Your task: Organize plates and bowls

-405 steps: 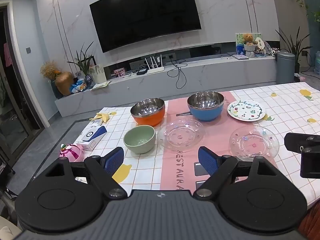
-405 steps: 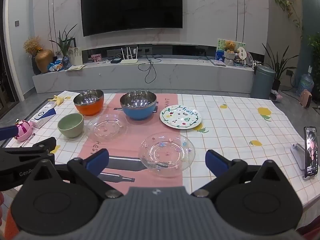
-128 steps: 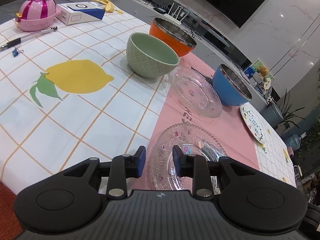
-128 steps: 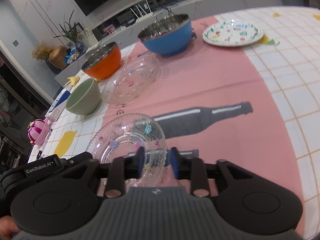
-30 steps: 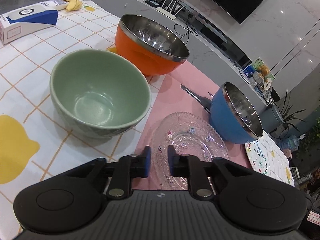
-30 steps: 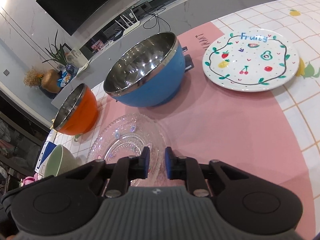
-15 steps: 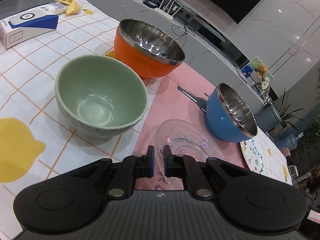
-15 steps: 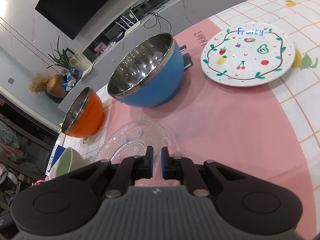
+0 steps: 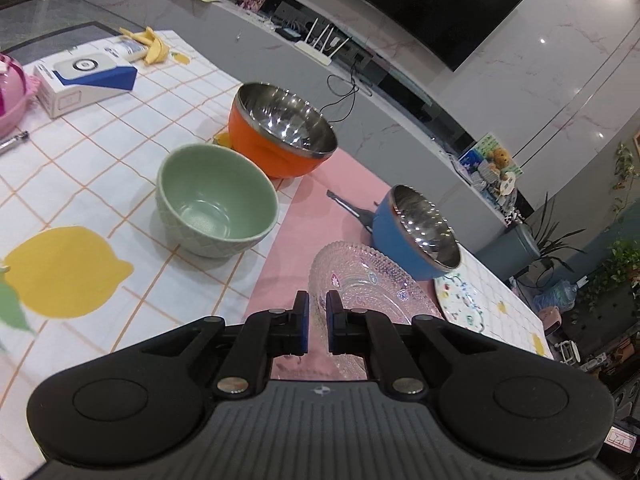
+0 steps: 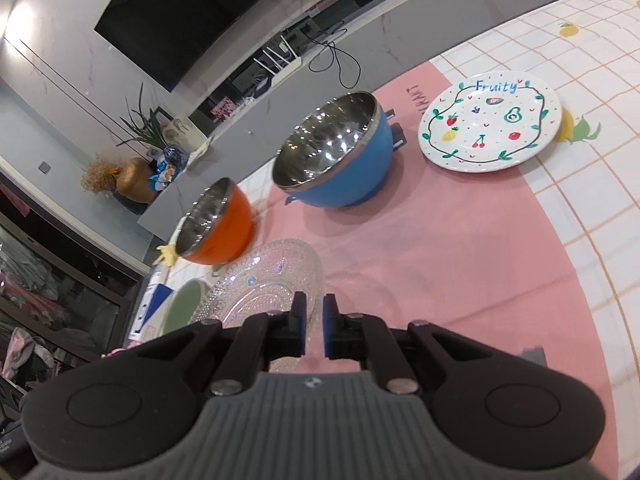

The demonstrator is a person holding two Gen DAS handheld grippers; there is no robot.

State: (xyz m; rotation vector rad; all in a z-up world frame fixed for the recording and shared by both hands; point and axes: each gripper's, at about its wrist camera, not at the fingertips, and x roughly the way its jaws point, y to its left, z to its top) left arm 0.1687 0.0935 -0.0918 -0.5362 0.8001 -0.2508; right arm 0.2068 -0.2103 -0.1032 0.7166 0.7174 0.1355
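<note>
Three bowls stand on the surface: one green bowl, one orange bowl with a steel inside, and one blue bowl with a steel inside. There is one white plate with painted fruits and the word "Fruity"; it lies flat beside the blue bowl.

Clear glass plates: only one rim can be counted for sure. This glass plate is between both grippers. The left gripper has its jaws clamped on the plate's near left edge, and the right gripper has its jaws clamped on the edge at the other side. The plate looks tilted, and a soft shadow lies on the pink cloth under it. Whether a second glass plate is stacked in it cannot be told, because the glass is transparent and full of small bumps.

In the right wrist view the glass plate covers most of the green bowl, so only a part of its rim shows. In the left wrist view the white plate is cut by the blue bowl and the plate of glass, and its drawings are hard to read. At the far left, one white and blue box and one banana peel lie on the checked cloth. One pink thing is cut off by the picture edge.
</note>
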